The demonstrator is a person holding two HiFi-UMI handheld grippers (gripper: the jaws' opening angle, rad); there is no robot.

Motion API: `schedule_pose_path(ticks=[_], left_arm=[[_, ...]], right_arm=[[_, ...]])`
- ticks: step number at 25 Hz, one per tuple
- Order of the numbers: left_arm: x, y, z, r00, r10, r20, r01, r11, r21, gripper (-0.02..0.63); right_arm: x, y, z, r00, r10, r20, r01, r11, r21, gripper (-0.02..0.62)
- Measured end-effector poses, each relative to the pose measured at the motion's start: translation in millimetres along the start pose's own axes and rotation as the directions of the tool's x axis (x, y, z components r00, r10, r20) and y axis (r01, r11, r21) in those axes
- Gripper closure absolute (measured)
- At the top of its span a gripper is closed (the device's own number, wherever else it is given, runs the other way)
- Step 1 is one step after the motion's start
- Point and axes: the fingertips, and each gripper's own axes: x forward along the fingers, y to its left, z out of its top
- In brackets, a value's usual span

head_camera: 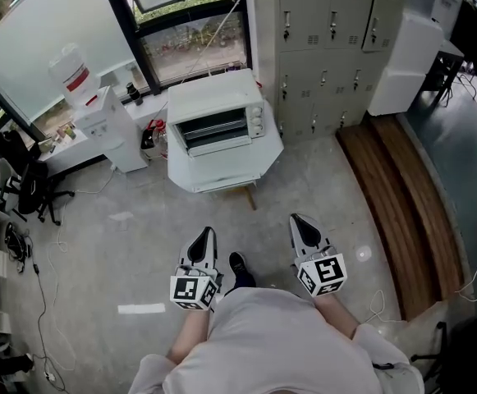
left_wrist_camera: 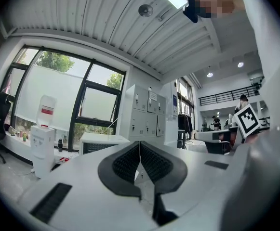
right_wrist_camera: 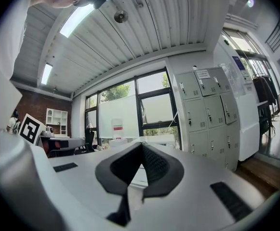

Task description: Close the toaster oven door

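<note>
At 12 o'clock in the head view, well apart from both grippers, the toaster oven sits on a white stand with its front towards the person. Its door looks dropped partway open, a pale strip jutting below the dark window, though the steep angle hides how far. The left gripper at 7 o'clock and the right gripper at 5 o'clock hang low by the person's waist. Each has its jaws pressed together on nothing, and the gripper views show the ribbed pads meeting at the tips.

The step in hand is the approach, and I judge closed jaws suit it. Come under the door's free edge with 1 blunt tip and push up and inward along the hinge arc. Ease off as it seats so the oven doesn't slide on the stand.

A water dispenser stands at 10 o'clock of the oven, grey lockers at 2 o'clock.
</note>
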Motion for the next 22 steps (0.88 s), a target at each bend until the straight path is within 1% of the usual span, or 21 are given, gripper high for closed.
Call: schedule_pose_path(ticks=[4,14,18,22], left_arm=[[32.0,33.0,9.6,1.0,-0.014,0.011,0.014,1.0,0.004,0.584],[123.5,124.6,19.0,0.998,-0.071,0.0,0.071,0.997,0.006,0.584],[159.5,152.6,24.5,0.996,-0.092,0.005,0.092,0.996,0.009,0.584],[186.0,173.1,24.3,0.994,-0.111,-0.01,0.111,0.994,0.004,0.584]], right_arm=[[40.4,-5.0,2.9,1.0,-0.014,-0.003,0.014,1.0,-0.002,0.588],[148.2,-18.2,13.2,0.997,-0.081,-0.006,0.081,0.997,-0.021,0.588],[184.5,-26.5,15.5,0.994,-0.105,-0.01,0.105,0.994,-0.033,0.588],[214.3,-33.4,18.6,0.992,-0.127,-0.01,0.126,0.991,-0.035,0.588]])
